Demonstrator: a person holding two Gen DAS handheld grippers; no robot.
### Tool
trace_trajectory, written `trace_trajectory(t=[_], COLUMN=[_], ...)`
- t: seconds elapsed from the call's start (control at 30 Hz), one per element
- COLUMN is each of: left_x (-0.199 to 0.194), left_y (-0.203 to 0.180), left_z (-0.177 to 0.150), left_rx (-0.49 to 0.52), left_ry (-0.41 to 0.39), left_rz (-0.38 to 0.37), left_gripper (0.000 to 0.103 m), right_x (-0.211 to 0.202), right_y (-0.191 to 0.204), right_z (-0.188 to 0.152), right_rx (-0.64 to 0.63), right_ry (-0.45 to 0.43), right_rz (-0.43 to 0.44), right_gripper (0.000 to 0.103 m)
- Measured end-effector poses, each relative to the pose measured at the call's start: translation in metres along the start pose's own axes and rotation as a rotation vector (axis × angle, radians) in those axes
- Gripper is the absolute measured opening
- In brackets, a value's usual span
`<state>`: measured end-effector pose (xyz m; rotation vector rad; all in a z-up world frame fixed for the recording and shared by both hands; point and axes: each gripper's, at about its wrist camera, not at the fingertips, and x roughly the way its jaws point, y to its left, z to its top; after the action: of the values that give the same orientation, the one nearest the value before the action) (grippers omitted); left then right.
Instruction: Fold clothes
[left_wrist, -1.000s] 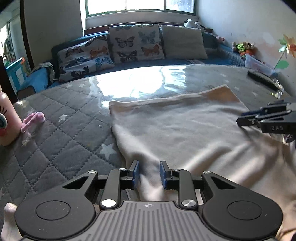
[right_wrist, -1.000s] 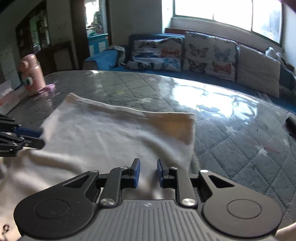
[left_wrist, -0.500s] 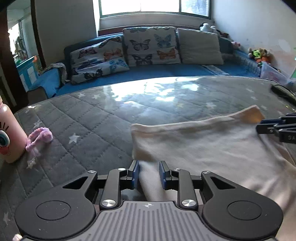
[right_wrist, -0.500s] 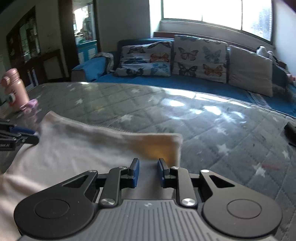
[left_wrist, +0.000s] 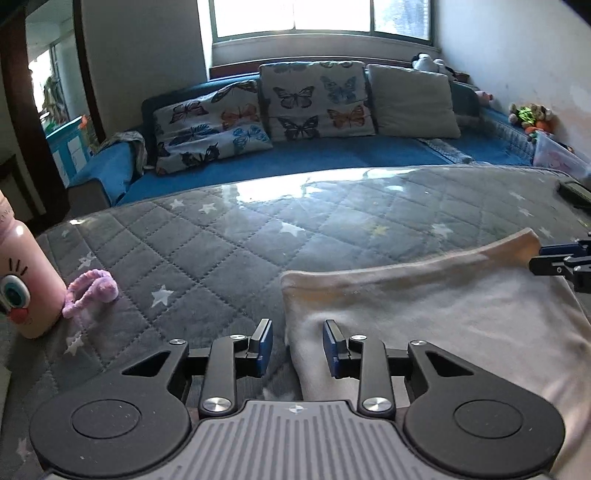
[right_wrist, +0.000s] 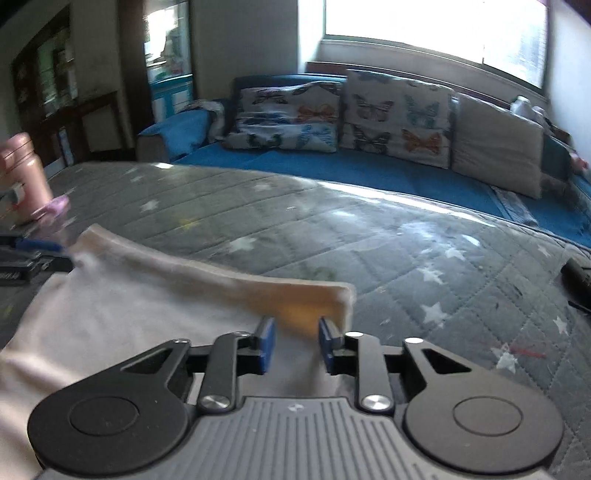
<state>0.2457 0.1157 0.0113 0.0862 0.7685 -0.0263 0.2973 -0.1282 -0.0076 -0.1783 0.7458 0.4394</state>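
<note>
Left wrist view: the left gripper (left_wrist: 297, 345) sits low centre, jaws opening, straddling the left edge of the cream cloth (left_wrist: 424, 306) without pinching it. On the right wrist view, the right gripper (right_wrist: 292, 343) is likewise opening over the cloth's right corner on the grey quilted table (right_wrist: 369, 240).

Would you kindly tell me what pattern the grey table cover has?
The table cover is quilted in diamonds with small white stars, clearest in the left wrist view.
</note>
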Motion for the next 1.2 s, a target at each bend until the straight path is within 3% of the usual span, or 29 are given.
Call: trace_trajectory(t=[0.2, 0.43, 0.77, 0.97, 1.2], left_x=[-0.029, -0.034, -0.013, -0.014, -0.013], left_y=[-0.026, -0.047, -0.046, -0.045, -0.046], left_z=[-0.018, -0.023, -0.027, -0.028, -0.028], left_rx=[0.097, 0.123, 0.086, 0.074, 0.069], left_ry=[-0.017, -0.018, 0.044, 0.04, 0.039], left_rz=[-0.033, -0.104, -0.109, -0.111, -0.116], left_gripper=[0.034, 0.034, 0.034, 0.035, 0.038], right_x=[-0.029, -0.061, -0.106, -0.14, -0.145], right_y=[0.047, 0.103, 0.122, 0.129, 0.141], right_z=[-0.022, -0.052, -0.081, -0.091, -0.105], right_rx=[-0.099, -0.248, -0.325, -0.377, -0.43], right_ry=[0.022, 0.06, 0.104, 0.097, 0.097], right_rz=[0.117, 0.227, 0.318, 0.398, 0.403], right_gripper=[0.035, 0.035, 0.035, 0.036, 0.036])
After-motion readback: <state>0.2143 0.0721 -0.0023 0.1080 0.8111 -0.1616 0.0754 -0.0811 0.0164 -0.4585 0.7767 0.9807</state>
